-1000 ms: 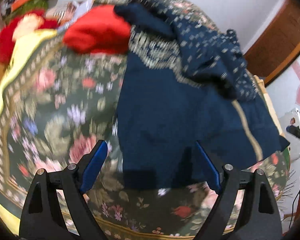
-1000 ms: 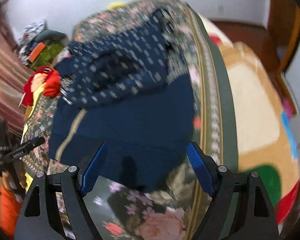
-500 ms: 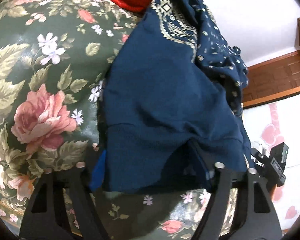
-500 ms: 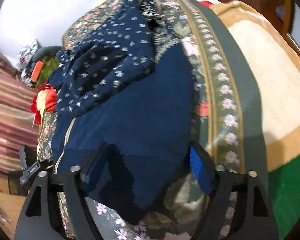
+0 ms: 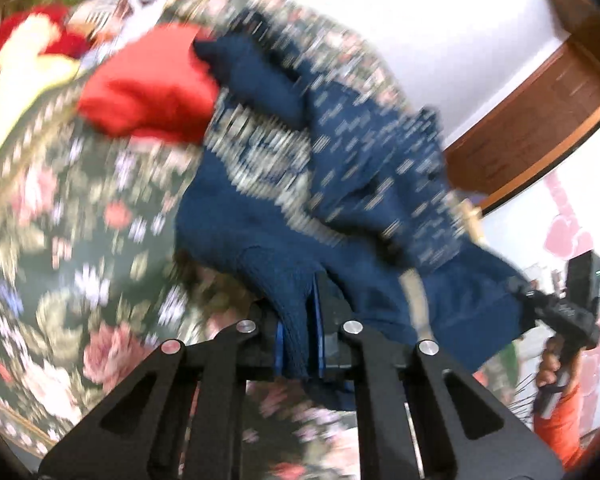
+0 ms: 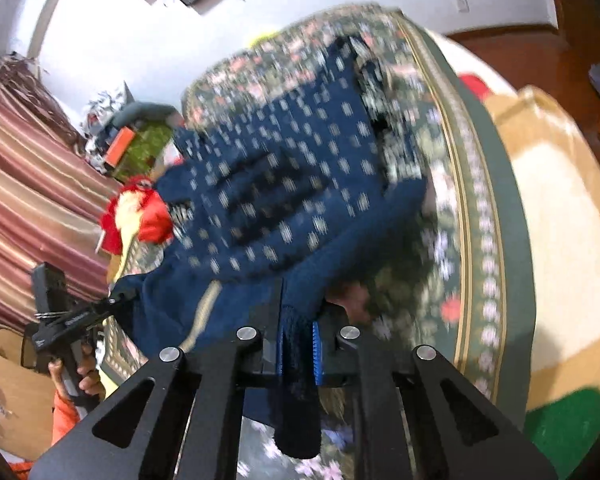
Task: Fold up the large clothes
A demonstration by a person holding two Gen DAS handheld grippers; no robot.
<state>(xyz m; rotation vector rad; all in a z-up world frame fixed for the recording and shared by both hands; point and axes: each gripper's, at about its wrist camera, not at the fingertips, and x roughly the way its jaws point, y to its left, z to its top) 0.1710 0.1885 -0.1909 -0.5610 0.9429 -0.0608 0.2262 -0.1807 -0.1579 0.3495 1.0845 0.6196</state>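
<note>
Left wrist view: 2 grippers appear here. The left gripper [image 5: 298,340] fills the bottom of the frame, its 2 blue-padded jaws pinched tight on a bunched hem of 1 dark blue garment [image 5: 284,232]. The right gripper [image 5: 556,312] shows at the far right edge, held in a hand [image 5: 550,368] with an orange sleeve, and it meets the far hem corner of the same garment; from this view I cannot tell how its jaws stand.

Right wrist view: the right gripper [image 6: 298,346] has its 2 jaws clamped shut on a thick fold of the garment [image 6: 268,200], which hangs down between them. The left gripper [image 6: 72,316] sits at the left edge, touching the other hem corner.

The garment is navy, plain near the hem, with a pale patterned band across the chest and a layer dotted with small light marks on top. Its hem is lifted between the 2 grippers while the rest lies on 1 dark green floral bedspread [image 5: 80,216].

1 red cloth [image 5: 148,84] lies just beside the garment's upper end. 1 striped curtain [image 6: 24,184] hangs at the left of the right wrist view.

Both views are smeared by motion, so the prints are hard to read, and the hem is partly hidden behind the gripper frames.
</note>
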